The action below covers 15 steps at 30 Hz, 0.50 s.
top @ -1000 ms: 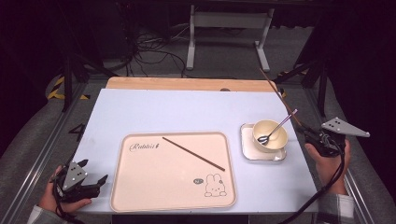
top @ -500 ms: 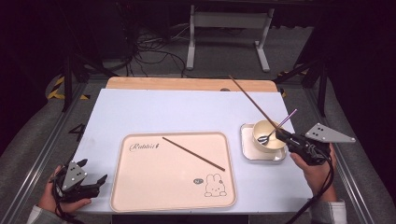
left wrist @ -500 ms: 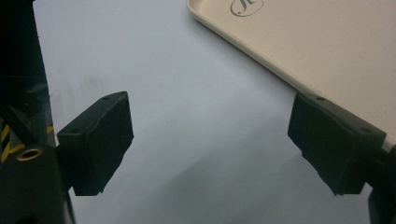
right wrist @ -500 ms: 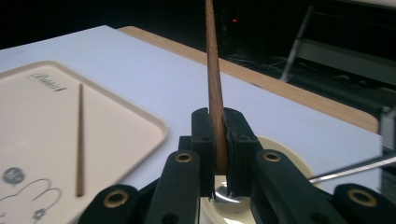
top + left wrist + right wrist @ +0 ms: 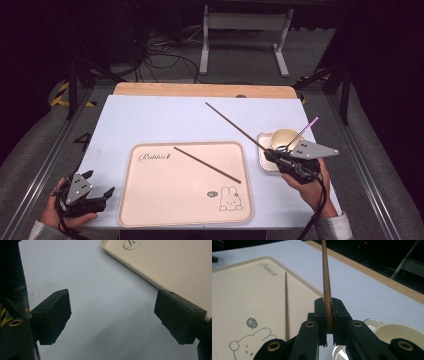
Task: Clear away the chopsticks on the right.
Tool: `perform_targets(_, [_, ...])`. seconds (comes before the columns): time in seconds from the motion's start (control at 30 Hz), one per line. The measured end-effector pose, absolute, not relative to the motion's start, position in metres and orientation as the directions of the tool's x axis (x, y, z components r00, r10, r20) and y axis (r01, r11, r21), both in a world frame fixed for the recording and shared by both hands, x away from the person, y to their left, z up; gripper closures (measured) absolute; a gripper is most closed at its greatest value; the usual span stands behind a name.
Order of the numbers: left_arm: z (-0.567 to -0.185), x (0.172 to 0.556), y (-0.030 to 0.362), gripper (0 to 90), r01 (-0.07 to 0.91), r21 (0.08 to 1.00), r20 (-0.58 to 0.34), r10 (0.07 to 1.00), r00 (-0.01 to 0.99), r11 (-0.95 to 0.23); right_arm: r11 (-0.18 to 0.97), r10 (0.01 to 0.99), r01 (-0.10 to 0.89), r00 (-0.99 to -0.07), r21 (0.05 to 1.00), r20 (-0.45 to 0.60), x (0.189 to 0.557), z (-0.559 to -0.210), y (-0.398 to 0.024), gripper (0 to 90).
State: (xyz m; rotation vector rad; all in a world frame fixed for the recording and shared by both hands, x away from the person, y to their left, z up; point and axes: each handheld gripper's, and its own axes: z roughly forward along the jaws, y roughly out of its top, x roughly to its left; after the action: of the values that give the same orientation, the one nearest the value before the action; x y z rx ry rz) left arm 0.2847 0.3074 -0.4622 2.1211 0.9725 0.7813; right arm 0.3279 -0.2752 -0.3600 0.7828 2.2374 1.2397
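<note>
From above, your right hand-held gripper (image 5: 275, 157) has carried its chopstick (image 5: 235, 125) leftward toward the tray (image 5: 150, 210), where the other chopstick (image 5: 207, 165) lies. Its own view shows the jaws pinching it. Your left hand-held gripper (image 5: 112, 317) idles spread over the tabletop (image 5: 100, 302).

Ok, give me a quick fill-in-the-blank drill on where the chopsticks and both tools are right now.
1. The right tool is shut on a ____ , which sticks out past its jaws.
2. The other chopstick lies on the ____ with the rabbit drawing.
3. The left tool has its jaws ____ , with nothing between them.
4. The spoon rests in the ____ to the right of the tray.

Missing words: chopstick; tray; open; cup
</note>
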Motion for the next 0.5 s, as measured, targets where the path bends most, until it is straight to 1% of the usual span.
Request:
perform_targets(0.13, [-0.463,0.285,0.307,14.9,0.407,0.766,0.23,0.804,0.549,-0.497,0.473,0.631,0.266,-0.767,0.84,-0.113,0.332,-0.372,-0.255,84.2])
perform_targets(0.2, [-0.463,0.285,0.307,14.9,0.406,0.767,0.23,0.803,0.549,-0.497,0.483,0.624,0.267,-0.773,0.834,-0.114,0.333,-0.374,-0.251,84.2])
perform_targets(0.37, [-0.462,0.286,0.308,14.9,0.407,0.77,0.222,0.805,0.55,-0.491,0.554,0.572,0.29,-0.813,0.78,-0.105,0.339,-0.397,-0.226,84.1])
perform_targets(0.5, [-0.463,0.286,0.309,14.9,0.407,0.771,0.218,0.804,0.553,-0.489,0.584,0.564,0.323,-0.821,0.745,-0.087,0.345,-0.412,-0.219,84.2])
